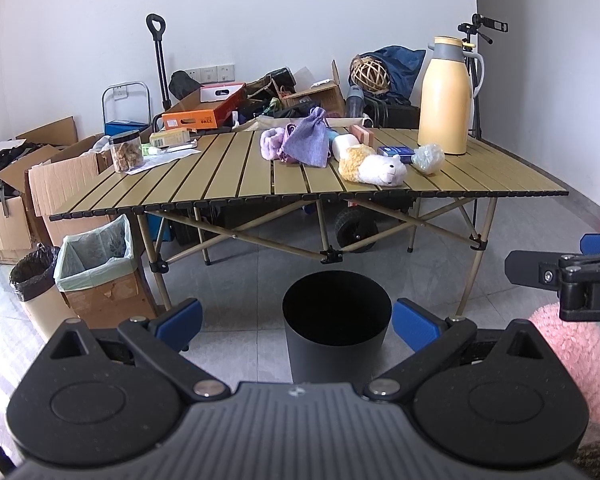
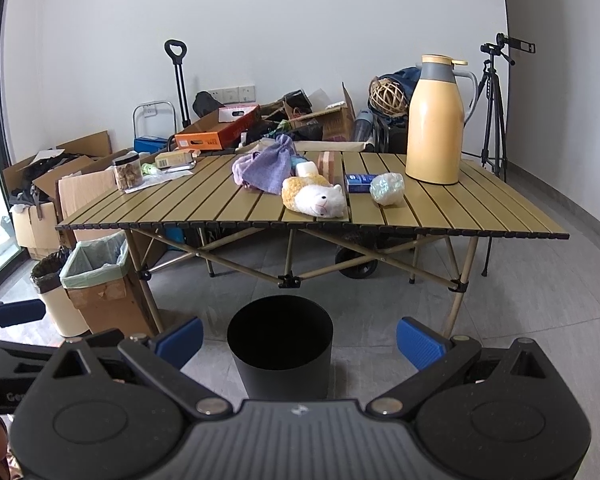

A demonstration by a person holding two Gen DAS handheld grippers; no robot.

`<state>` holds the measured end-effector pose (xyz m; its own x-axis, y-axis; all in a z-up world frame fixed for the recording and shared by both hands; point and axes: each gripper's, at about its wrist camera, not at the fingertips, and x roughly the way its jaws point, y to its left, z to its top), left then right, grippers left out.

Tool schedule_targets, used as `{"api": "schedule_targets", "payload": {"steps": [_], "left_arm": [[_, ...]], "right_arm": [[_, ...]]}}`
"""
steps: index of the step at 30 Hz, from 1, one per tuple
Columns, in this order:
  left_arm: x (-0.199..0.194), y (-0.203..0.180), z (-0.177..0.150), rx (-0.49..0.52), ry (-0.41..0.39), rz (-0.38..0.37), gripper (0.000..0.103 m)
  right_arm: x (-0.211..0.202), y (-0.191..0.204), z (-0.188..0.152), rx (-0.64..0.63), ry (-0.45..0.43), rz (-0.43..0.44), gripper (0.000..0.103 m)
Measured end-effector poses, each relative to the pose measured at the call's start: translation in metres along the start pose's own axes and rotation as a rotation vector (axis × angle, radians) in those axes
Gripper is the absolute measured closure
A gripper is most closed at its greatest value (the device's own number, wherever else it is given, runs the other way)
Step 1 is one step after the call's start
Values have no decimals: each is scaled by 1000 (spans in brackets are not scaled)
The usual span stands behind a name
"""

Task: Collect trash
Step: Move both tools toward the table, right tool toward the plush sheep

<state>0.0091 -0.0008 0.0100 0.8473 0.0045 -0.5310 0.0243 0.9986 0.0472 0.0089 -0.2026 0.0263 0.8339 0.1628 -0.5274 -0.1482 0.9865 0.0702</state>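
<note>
A black round bin (image 1: 336, 316) (image 2: 280, 344) stands on the floor before a folding slat table (image 1: 228, 184) (image 2: 220, 204). On the table lie a crumpled clear plastic wad (image 1: 429, 157) (image 2: 386, 188), a small blue box (image 1: 396, 153) (image 2: 358, 182), a plush sheep (image 1: 374, 166) (image 2: 314, 199) and a purple cloth pouch (image 1: 308, 140) (image 2: 268, 168). My left gripper (image 1: 298, 322) hangs open above the bin, well short of the table. My right gripper (image 2: 300, 340) is open too, empty, at a like distance. Its blue-padded arm (image 1: 564, 272) shows at the left wrist view's right edge.
A yellow thermos jug (image 1: 446, 96) (image 2: 436, 120) stands at the table's back right. A jar of snacks (image 1: 126, 151) (image 2: 128, 172) and papers sit at the left. A bag-lined cardboard box (image 1: 96, 264) (image 2: 98, 276) and a lined cream bin (image 1: 36, 280) stand left of the table. A tripod (image 2: 494, 112) is behind.
</note>
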Motion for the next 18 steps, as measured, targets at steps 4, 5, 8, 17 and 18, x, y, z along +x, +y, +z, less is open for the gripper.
{"api": "schedule_targets", "payload": {"steps": [4, 5, 8, 17, 18], "left_arm": [[7, -1, 5, -3, -7, -1, 0], [9, -1, 6, -3, -10, 2, 0], [15, -1, 9, -2, -14, 6, 0], [37, 0, 20, -8, -30, 14, 0], [39, 1, 22, -13, -32, 15, 0]], "right_arm": [[6, -2, 3, 4, -17, 12, 0], [8, -3, 4, 4, -22, 14, 0], [14, -3, 7, 5, -33, 16, 0], [36, -12, 17, 23, -61, 25, 0], [39, -14, 18, 26, -64, 25, 0]]}}
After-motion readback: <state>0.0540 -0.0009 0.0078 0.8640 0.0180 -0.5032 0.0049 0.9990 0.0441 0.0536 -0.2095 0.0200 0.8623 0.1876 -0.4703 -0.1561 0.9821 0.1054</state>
